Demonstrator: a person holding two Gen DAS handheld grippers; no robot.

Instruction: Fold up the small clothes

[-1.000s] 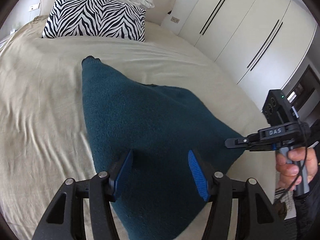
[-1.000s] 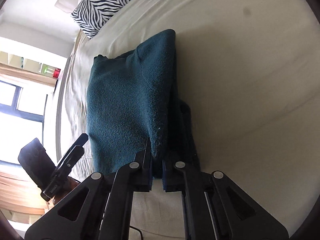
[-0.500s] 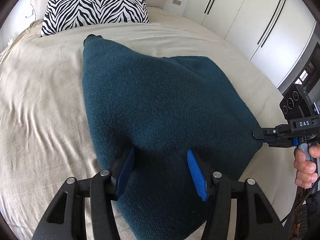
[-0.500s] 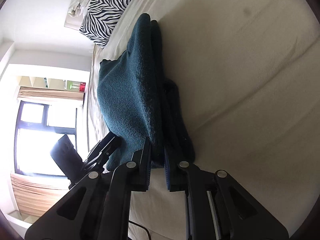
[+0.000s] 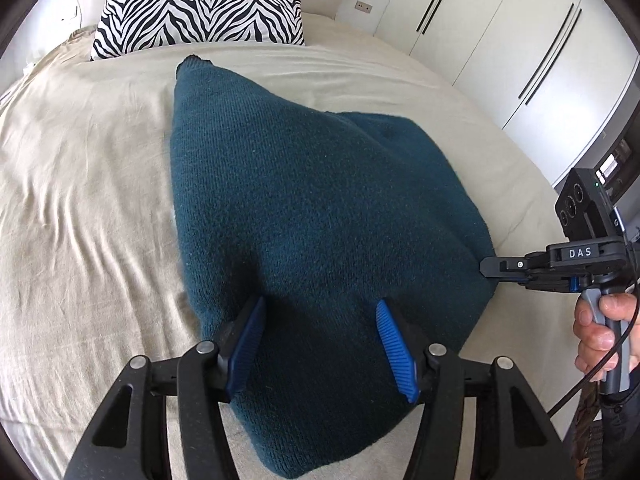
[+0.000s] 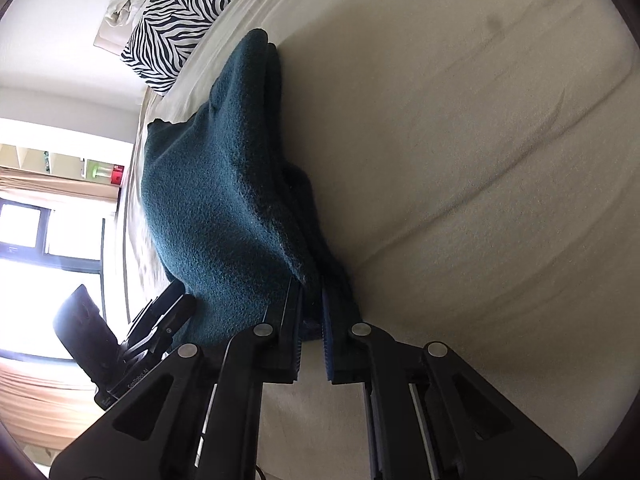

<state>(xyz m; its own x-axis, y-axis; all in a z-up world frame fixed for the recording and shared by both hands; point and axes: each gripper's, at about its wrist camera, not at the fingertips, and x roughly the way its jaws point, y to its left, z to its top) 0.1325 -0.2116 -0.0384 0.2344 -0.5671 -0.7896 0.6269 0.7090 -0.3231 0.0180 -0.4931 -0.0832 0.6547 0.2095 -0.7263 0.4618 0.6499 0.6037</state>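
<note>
Right gripper (image 6: 311, 344) is pinching the teal sweater's (image 5: 304, 208) right edge; left gripper (image 5: 320, 344) is hovering spread above its near end, long axis running far-left across the bed (image 5: 80, 208).

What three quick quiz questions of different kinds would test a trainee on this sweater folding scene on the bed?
1. True or false: the left gripper has its jaws shut on the dark teal knitted sweater.
2. Which gripper clamps the sweater's edge?
3. Multiple choice: the zebra-striped pillow lies A) on the sweater, B) beyond it, apart.

Key: 1 false, open above it. 2 the right gripper. 3 B.
</note>
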